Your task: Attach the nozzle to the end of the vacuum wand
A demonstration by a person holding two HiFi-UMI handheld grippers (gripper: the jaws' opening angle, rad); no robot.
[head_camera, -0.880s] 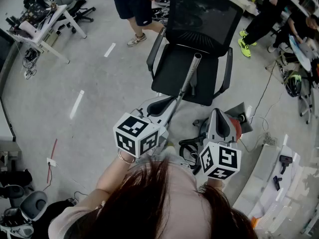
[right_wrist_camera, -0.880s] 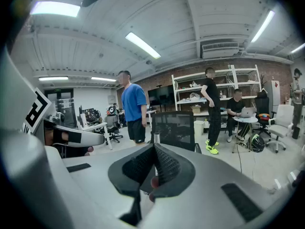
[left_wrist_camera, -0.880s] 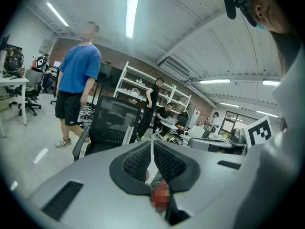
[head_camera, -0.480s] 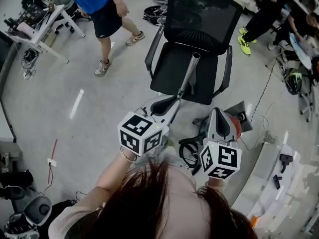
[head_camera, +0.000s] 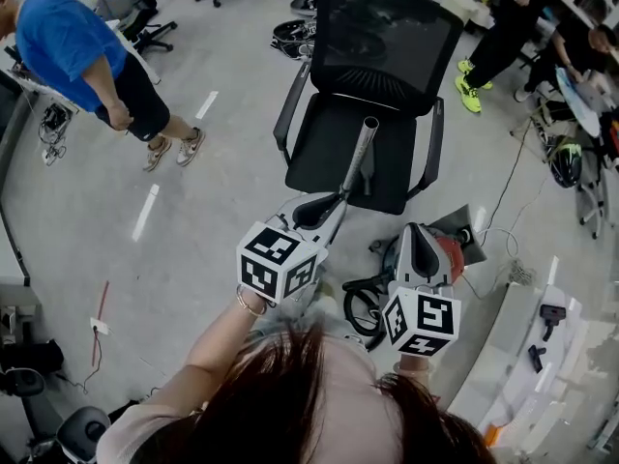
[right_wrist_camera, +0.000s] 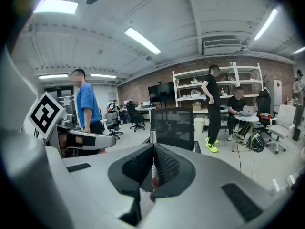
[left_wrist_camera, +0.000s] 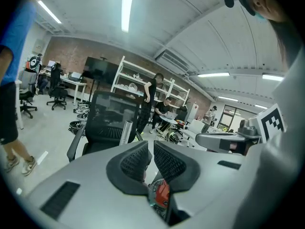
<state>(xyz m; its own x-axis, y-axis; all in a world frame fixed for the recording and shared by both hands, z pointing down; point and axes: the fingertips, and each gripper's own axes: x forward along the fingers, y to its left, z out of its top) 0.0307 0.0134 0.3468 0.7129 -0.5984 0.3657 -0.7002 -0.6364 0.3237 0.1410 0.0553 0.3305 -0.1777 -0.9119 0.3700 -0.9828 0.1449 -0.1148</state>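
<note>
A person in a blue shirt (head_camera: 68, 46) stands at the far left. The left gripper (head_camera: 319, 209) has its jaws closed, with nothing between them. Just ahead of it the vacuum wand (head_camera: 362, 153) leans on the black office chair (head_camera: 387, 37), open end up. The right gripper (head_camera: 418, 240) is closed and empty too, above the red vacuum body (head_camera: 451, 257) on the floor.

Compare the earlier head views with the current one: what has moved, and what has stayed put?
The person in blue has walked from beside the chair off to the left. The wand still rests on the chair; left gripper and right gripper stay shut.
</note>
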